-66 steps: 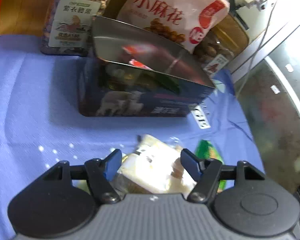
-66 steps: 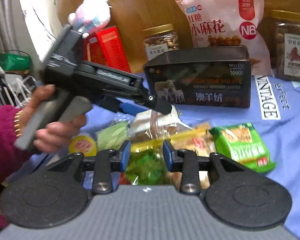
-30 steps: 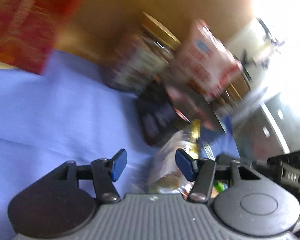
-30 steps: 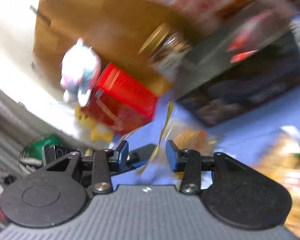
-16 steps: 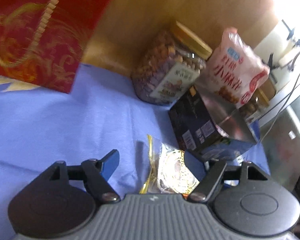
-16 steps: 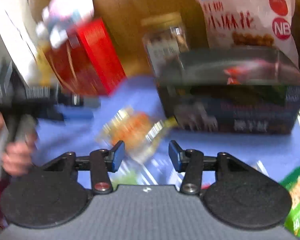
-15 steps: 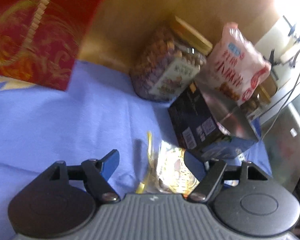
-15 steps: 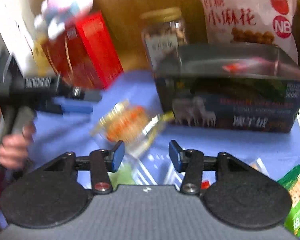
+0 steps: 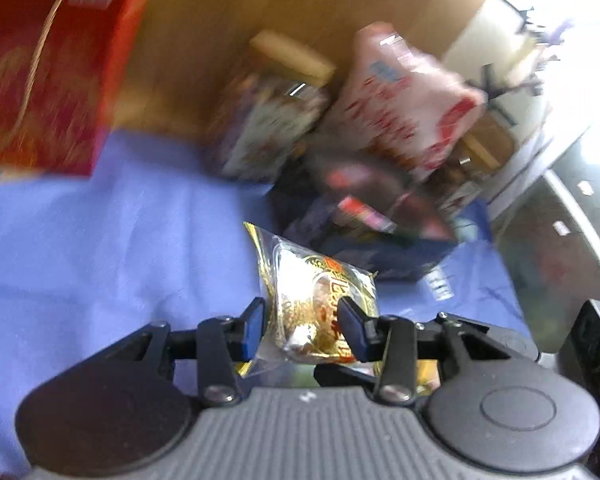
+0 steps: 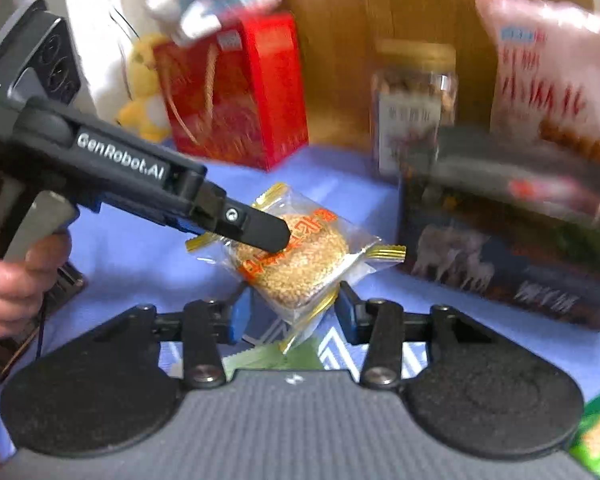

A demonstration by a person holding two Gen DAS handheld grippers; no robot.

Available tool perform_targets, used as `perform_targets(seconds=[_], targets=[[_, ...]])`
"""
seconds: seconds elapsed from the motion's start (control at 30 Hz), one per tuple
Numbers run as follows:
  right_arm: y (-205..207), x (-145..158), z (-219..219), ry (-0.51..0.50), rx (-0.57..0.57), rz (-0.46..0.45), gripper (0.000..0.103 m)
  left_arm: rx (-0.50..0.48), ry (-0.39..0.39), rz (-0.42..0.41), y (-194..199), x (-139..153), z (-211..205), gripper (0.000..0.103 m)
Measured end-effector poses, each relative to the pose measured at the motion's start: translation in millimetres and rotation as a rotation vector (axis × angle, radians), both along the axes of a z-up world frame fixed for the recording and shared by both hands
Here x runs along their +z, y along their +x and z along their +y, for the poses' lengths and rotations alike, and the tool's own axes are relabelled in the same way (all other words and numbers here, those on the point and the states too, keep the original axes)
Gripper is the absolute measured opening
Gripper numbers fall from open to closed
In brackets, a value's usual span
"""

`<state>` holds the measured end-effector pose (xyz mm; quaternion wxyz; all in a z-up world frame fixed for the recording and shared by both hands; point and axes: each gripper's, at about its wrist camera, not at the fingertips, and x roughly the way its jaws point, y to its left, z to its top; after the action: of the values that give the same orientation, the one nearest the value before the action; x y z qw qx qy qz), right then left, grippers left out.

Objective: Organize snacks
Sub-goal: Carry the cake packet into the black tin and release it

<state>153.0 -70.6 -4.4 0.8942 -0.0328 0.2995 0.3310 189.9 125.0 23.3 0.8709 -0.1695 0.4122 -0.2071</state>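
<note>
A clear, gold-edged packet with a round sesame cake (image 10: 300,268) hangs tilted above the blue cloth (image 10: 140,248). My left gripper (image 10: 276,238) reaches in from the left of the right wrist view. Its jaws are closing and its pads press on the packet (image 9: 320,296), seen between the fingers of the left gripper (image 9: 304,328). My right gripper (image 10: 294,316) sits just below the packet. Its jaws are closing with the packet's lower corner between them, and the pads are not pressing on it. An open dark tin box (image 10: 500,248) stands to the right.
A red gift box (image 10: 236,100), a nut jar (image 10: 414,112) and a pink snack bag (image 10: 552,72) line the wooden back wall. A green packet (image 10: 596,436) lies at the front right. A person's hand (image 10: 16,276) holds the left gripper's handle.
The left jaws have narrowed from wide apart onto the cake packet, and the packet has risen off the cloth. The right gripper has rolled level and now sits under the packet.
</note>
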Motion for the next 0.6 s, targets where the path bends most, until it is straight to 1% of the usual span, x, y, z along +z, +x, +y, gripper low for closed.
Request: perform_targets(seconds=[0.07, 0.13, 0.2, 0.27, 0.37, 0.43, 0.53, 0.6], targets=[[2.8, 20.4, -15.4, 0.017, -0.021, -0.054, 0.048, -0.013, 0.005, -0.072, 4.9, 23.5, -16.1, 0.039], [12.8, 38.0, -28.6, 0.012, -0.049, -0.107, 0.048, -0.029, 0.01, -0.122, 20.0, 38.8, -35.2, 0.04], [30.2, 50.0, -43.2, -0.003, -0.09, -0.133, 0.048, -0.037, 0.004, -0.137, 44.0, 46.8, -54.2, 0.04], [52.8, 54.3, -54.6, -0.03, -0.125, -0.129, 0.048, -0.041, 0.02, -0.134, 69.1, 46.9, -72.9, 0.042], [89.8, 46.1, -67.3, -0.052, -0.144, -0.061, 0.048, -0.009, 0.049, -0.071, 106.2, 31.4, -93.4, 0.042], [114.8, 35.0, -68.4, -0.054, -0.145, -0.01, 0.048, 0.017, 0.102, -0.06, 123.5, 20.2, -102.6, 0.042], [130.5, 18.4, -65.6, -0.083, -0.145, 0.021, 0.051, 0.059, 0.177, -0.038, 138.9, 4.4, -106.6, 0.044], [138.6, 8.8, -59.3, -0.109, -0.141, 0.033, 0.05, 0.069, 0.193, -0.023, 143.7, -1.8, -105.6, 0.045]])
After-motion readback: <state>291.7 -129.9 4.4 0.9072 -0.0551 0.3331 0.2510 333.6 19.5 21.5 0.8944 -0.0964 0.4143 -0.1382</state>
